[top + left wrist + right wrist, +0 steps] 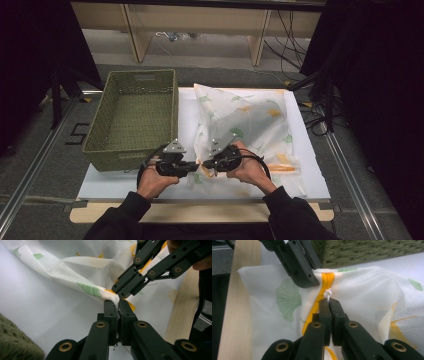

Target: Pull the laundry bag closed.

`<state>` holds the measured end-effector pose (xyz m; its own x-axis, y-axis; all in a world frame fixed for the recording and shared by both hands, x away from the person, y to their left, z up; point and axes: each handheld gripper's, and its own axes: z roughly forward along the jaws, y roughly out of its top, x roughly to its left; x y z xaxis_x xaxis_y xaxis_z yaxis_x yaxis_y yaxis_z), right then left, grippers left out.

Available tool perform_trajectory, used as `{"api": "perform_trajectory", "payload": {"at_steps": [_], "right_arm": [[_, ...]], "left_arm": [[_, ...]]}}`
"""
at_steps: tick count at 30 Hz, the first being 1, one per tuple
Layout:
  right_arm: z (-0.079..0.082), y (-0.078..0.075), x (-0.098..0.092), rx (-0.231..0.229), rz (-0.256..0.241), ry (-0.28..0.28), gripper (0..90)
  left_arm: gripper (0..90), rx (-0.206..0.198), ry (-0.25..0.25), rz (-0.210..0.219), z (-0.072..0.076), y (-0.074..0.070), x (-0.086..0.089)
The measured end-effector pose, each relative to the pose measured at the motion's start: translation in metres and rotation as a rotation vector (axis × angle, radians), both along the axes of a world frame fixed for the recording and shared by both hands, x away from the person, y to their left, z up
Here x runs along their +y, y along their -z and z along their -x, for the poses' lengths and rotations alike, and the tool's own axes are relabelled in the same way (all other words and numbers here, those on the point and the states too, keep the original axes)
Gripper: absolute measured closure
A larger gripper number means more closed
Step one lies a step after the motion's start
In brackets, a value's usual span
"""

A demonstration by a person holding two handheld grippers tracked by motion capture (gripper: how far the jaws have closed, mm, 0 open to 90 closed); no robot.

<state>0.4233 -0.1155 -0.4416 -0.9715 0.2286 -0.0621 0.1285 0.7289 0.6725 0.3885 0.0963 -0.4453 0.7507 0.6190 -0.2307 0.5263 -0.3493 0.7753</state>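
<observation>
Mesh laundry bag point(250, 120) lies on the white table point(310, 170) beside the green basket point(135, 117). My left gripper point(115, 300) pinches its corner; my right gripper point(328, 299) clamps the white zipper pull point(327, 293). I should draw steadily along the orange zipper point(325, 281), fabric taut.

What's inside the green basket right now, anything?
The woven basket sits beside the mesh bag on the white tabletop. Its visible floor looks bare in the high view; the strip just behind the near wall is hidden.
</observation>
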Motion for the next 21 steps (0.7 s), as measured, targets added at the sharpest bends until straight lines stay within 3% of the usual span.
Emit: {"api": "perform_trajectory", "payload": {"at_steps": [1, 3, 9, 16, 19, 20, 21], "right_arm": [[0.0, 0.0, 0.0, 0.0, 0.0, 0.0, 90.0], [0.0011, 0.0009, 0.0026, -0.008, 0.013, 0.0, 90.0], [0.0013, 0.0016, 0.0024, -0.006, 0.015, 0.002, 90.0], [0.0014, 0.0016, 0.0021, -0.015, 0.011, 0.011, 90.0], [0.0017, 0.0012, 0.0018, -0.011, 0.017, 0.011, 90.0], [0.0019, 0.0012, 0.0012, 0.002, 0.004, 0.022, 90.0], [0.0021, 0.001, 0.0009, 0.007, 0.002, 0.025, 90.0]], "left_arm": [[80.3, 0.0, 0.0, 0.0, 0.0, 0.0, 0.0], [76.2, 0.041, -0.022, 0.026, -0.0019, 0.0006, 0.0009], [76.8, 0.066, -0.052, 0.046, -0.0043, 0.0008, -0.0009], [86.8, 0.025, -0.064, 0.004, 0.0006, -0.0002, -0.0034], [86.9, 0.022, -0.076, 0.016, 0.0023, -0.0001, -0.0043], [86.9, 0.019, -0.066, 0.0, 0.0024, -0.0005, -0.0019], [86.9, 0.016, -0.087, 0.018, 0.0033, 0.0007, -0.0013]]}}
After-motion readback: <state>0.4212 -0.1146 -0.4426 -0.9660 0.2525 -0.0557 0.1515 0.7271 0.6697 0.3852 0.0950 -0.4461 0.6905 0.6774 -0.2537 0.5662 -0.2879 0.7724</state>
